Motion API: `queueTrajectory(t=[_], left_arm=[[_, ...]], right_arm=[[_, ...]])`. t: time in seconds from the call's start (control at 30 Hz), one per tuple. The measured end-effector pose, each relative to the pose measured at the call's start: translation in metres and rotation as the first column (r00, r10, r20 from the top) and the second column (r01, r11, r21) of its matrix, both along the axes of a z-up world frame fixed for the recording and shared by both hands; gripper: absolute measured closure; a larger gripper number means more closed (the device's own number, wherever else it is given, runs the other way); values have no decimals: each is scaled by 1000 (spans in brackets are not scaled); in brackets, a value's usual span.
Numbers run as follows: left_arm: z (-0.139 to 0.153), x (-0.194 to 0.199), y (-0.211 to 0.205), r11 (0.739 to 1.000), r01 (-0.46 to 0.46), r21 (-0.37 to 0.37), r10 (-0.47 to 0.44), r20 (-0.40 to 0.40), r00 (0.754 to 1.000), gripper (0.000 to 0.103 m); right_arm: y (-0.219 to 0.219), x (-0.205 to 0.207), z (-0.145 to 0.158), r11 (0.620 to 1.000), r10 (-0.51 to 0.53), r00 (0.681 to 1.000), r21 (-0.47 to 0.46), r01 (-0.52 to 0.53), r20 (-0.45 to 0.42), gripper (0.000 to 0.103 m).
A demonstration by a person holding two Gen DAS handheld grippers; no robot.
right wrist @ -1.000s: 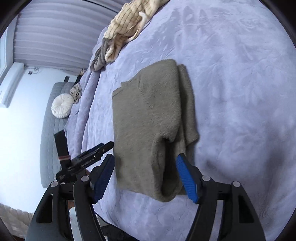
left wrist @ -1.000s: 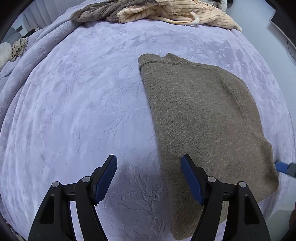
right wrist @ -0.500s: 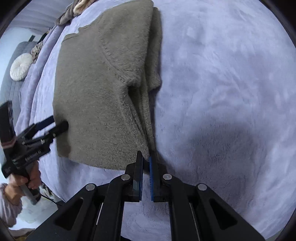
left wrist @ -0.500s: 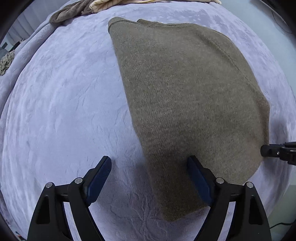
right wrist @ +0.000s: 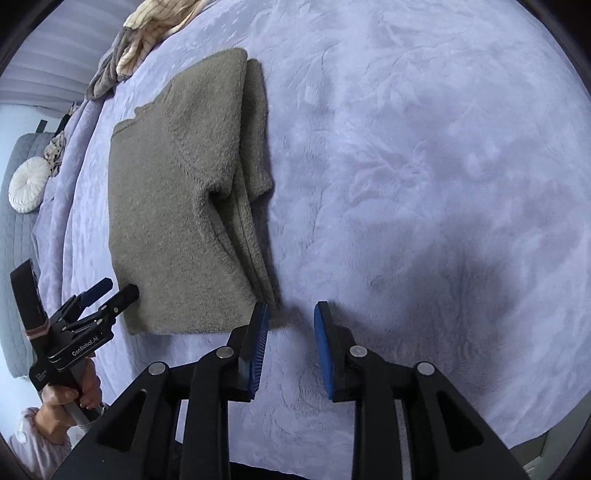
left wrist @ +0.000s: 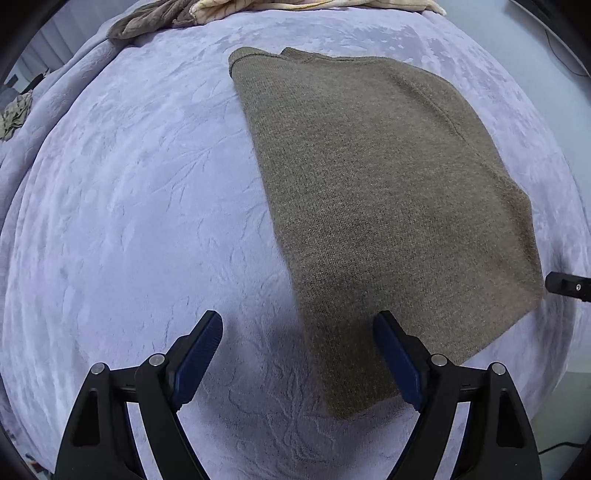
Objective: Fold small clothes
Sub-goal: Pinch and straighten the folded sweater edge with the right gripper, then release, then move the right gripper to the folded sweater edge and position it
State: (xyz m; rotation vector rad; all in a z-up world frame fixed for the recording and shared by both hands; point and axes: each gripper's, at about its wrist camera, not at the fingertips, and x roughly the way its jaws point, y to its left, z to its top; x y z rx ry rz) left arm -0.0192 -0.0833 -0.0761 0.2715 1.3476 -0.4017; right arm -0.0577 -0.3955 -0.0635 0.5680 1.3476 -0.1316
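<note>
An olive-brown knitted sweater (left wrist: 388, 206) lies folded flat on the lavender bedspread (left wrist: 129, 221). My left gripper (left wrist: 297, 332) points down over the sweater's near left corner. It stands open, with the corner lying between its fingers and untouched. In the right wrist view the sweater (right wrist: 177, 203) shows its folded sleeve layers along its right side. My right gripper (right wrist: 291, 310) hangs just beyond its near right corner. Its jaws are opening, with only bedspread (right wrist: 424, 166) between them. The left gripper (right wrist: 107, 291) shows there too, at the sweater's near left corner, in a person's hand (right wrist: 70, 398).
A heap of cream striped and grey clothes (left wrist: 295, 7) lies at the bed's far edge. A white round cushion (right wrist: 27, 184) rests on a grey sofa beyond the bed's left side. The bed drops off close to the sweater's right side (left wrist: 576, 184).
The right gripper closed at the sweater's near right corner, then parted and drew slightly off it. The left gripper moved in over the near left corner and widened.
</note>
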Motion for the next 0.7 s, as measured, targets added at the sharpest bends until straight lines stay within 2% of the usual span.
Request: queueTrajectory(t=[0.03,0.1,0.13,0.27,0.33,0.37,0.4,0.53,0.6,0.7], left_arm=[[1,-1,1,1000,-4,-1,4,-4,1000,18],[3,-2,4,1000,-16,-7,16,-10,1000,18],[4,-3,5,1000,-21,-9,21,-12,1000,18],[8,-6,9,999,-32,-13,32,-14,999,18],[10,-6,10,999,-34,-16,33,-11,999,18],[12,-5,16,999,-37,-20,37,-9,999,18],[14,-5,16,999,-42,-26,42,-7,999,18],[24,3,22,995,-80,-62,80,3,997,18],[30,12,23,992,-103,-73,105,26,994,18],[36,36,25,987,-142,-75,147,63,987,18]], right_arm=[[-2,1,4,1000,-10,1000,17,10,22,66],[-4,4,7,998,-36,998,57,32,60,27],[-6,5,9,996,-49,996,78,43,74,19],[-5,7,15,992,-77,989,107,63,130,16],[-5,6,19,992,-92,981,107,74,172,11],[-4,9,20,990,-102,977,112,82,188,4],[-3,11,22,987,-120,970,133,93,213,0],[-8,18,25,971,-176,948,202,124,266,0],[-8,27,26,980,-144,957,172,102,252,0],[-3,49,32,999,-35,976,48,25,215,0]])
